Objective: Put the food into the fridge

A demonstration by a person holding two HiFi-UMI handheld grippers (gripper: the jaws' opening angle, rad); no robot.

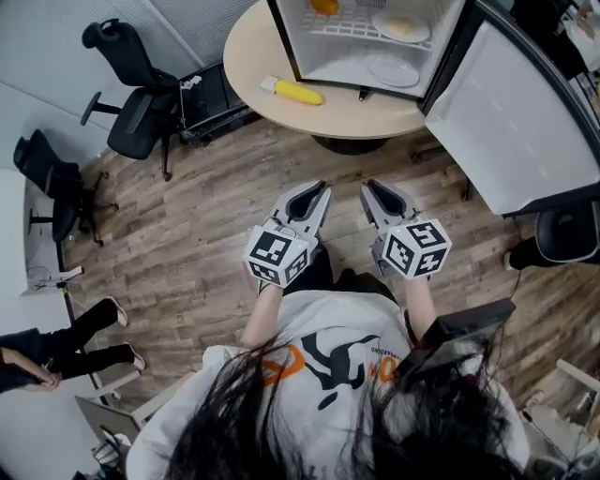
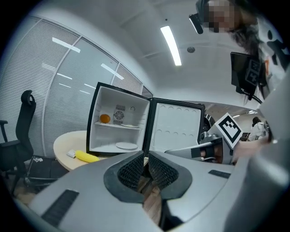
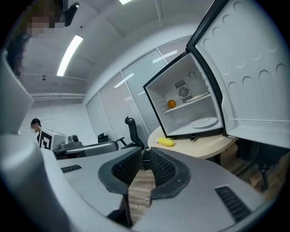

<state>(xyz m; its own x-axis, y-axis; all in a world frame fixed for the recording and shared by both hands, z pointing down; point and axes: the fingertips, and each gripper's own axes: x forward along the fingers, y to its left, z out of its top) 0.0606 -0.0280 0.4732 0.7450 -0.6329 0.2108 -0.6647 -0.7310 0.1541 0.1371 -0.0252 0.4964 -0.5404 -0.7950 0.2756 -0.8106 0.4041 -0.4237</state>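
Observation:
A small white fridge stands open on a round beige table, its door swung out to the right. Inside it are an orange and a plate with food on the shelf, and an empty plate on the floor of the fridge. A yellow oblong food item lies on the table left of the fridge. My left gripper and right gripper hang side by side over the floor, well short of the table. Both are shut with nothing between them.
Two black office chairs stand at the left on the wooden floor. A seated person's legs reach in from the lower left. Another dark chair sits under the open fridge door at the right.

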